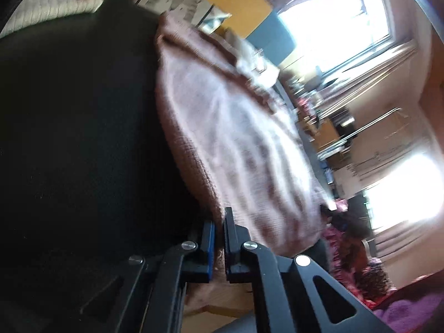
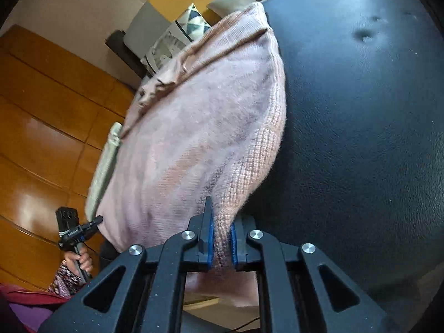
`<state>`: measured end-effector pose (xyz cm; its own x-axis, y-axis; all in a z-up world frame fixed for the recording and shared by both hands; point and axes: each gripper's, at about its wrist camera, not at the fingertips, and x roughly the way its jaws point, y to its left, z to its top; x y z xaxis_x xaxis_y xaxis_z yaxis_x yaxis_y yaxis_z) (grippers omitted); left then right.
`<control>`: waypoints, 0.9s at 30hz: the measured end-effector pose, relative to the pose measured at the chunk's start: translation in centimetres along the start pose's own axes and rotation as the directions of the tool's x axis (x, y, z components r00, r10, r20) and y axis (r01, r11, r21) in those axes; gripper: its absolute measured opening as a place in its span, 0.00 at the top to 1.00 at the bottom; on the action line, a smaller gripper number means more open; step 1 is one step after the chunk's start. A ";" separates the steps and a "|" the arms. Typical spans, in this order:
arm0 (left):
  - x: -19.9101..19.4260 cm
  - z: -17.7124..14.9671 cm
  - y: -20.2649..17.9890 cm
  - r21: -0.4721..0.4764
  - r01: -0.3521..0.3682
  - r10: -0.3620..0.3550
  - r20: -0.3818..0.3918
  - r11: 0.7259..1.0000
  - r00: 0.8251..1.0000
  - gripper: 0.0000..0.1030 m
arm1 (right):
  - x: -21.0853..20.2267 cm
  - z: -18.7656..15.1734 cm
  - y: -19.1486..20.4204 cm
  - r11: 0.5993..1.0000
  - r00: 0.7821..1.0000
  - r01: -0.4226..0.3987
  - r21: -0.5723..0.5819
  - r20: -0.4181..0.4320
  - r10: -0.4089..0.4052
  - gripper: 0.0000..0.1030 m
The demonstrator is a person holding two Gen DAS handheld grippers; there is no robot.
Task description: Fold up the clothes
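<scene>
A pink knitted sweater (image 1: 236,127) lies on a black leather surface (image 1: 77,116). In the left wrist view my left gripper (image 1: 219,223) is shut on the sweater's ribbed near edge, with knit pinched between the blue pads. In the right wrist view the same sweater (image 2: 199,127) spreads away from my right gripper (image 2: 222,226), which is shut on its ribbed hem, the fabric bulging between the pads. The left gripper (image 2: 95,220) also shows small at the sweater's far left corner, held by a hand (image 2: 80,259).
A cream knitted garment (image 1: 55,2) lies at the far end of the black surface. Patterned cushions (image 2: 177,38) sit beyond the sweater. The black leather (image 2: 360,138) extends to the right, and wooden flooring (image 2: 41,127) lies to the left. Bright windows (image 1: 347,19) glare behind.
</scene>
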<state>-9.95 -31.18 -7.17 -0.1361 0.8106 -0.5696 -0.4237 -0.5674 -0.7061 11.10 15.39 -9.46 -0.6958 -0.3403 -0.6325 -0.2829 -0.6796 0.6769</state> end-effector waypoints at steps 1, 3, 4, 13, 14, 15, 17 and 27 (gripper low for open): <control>-0.5 0.1 -0.3 0.004 0.013 -0.013 0.011 1.000 1.000 0.96 | -0.5 0.0 0.3 1.000 1.000 -0.013 -0.003 0.008 0.013 0.92; -1.2 0.2 -0.5 -0.006 0.025 -0.025 0.022 1.000 0.999 0.97 | -1.0 0.0 1.1 1.000 1.000 -0.020 -0.019 0.006 0.020 0.92; -1.5 0.0 -0.3 -0.021 0.038 -0.037 0.026 0.999 0.999 0.97 | -1.2 -0.1 1.3 1.000 1.000 -0.024 -0.019 0.002 0.024 0.92; -5.0 -3.9 0.4 -0.150 0.188 -0.179 0.073 0.971 0.981 0.97 | -2.6 -4.7 2.0 0.986 0.984 -0.151 0.064 -0.086 0.156 0.92; -5.7 -4.4 0.2 -0.155 0.211 -0.201 0.081 0.965 0.976 0.97 | -3.1 -5.4 2.0 0.980 0.978 -0.176 0.087 -0.093 0.184 0.92; -6.4 -4.8 0.0 -0.158 0.234 -0.222 0.088 0.959 0.971 0.97 | -3.5 -6.0 2.0 0.973 0.972 -0.201 0.110 -0.097 0.212 0.92; -7.4 -5.1 -0.2 -0.168 0.274 -0.260 0.104 0.947 0.960 0.97 | -4.2 -6.7 2.1 0.953 0.956 -0.258 0.157 -0.098 0.275 0.92; -3.9 4.7 0.7 -0.206 0.460 -0.402 0.271 0.863 0.875 0.96 | -2.0 2.5 1.8 0.842 0.881 -0.473 0.261 0.142 0.451 0.92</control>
<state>-13.90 -34.07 -3.52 -0.1916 0.9763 -0.1007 -0.2436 -0.1467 -0.9587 10.31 16.46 -6.05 -0.8343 -0.5143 -0.1985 -0.0812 -0.2415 0.9670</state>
